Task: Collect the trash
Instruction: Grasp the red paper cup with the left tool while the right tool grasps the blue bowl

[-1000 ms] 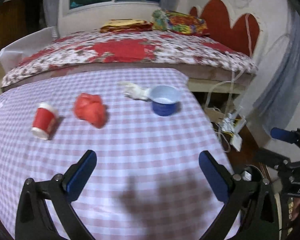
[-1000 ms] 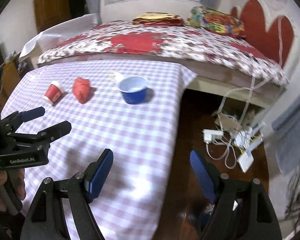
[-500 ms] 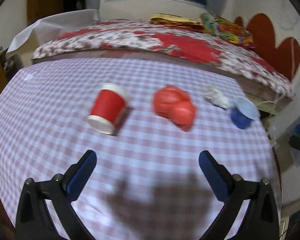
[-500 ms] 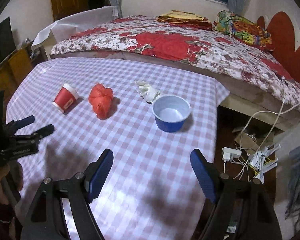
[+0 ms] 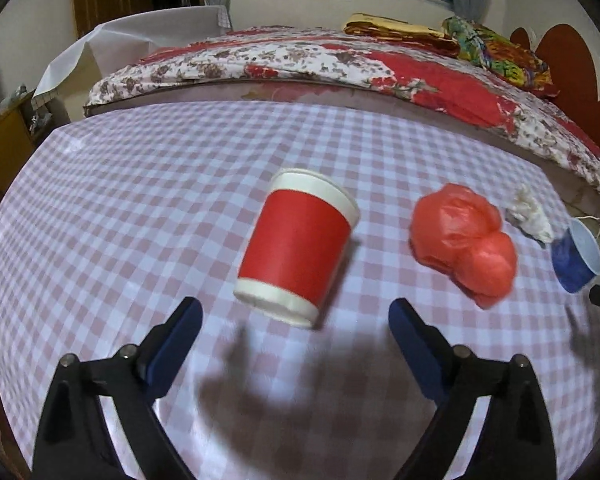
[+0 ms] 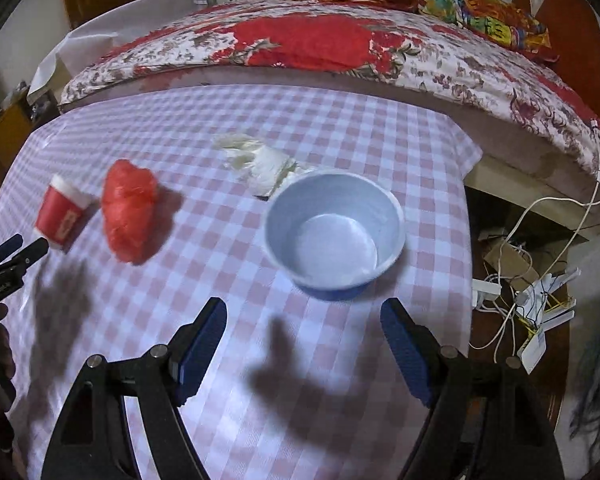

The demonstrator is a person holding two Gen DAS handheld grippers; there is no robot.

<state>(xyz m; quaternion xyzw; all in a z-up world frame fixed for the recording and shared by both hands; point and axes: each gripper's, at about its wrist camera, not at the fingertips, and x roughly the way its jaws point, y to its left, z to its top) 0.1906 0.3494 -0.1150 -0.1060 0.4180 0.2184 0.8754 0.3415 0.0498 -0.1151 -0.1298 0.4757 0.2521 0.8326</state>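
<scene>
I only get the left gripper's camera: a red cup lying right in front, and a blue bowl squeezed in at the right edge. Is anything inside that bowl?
Observer: No. The right wrist view looks down into the blue bowl, and it is empty.
Operator: Is the other gripper holding something?
Observer: No. The right gripper is open and holds nothing. The bowl sits just ahead of its fingers.
Operator: What's beyond the table on that side?
Observer: A tangle of white cables and plugs on the floor beside the table.
</scene>
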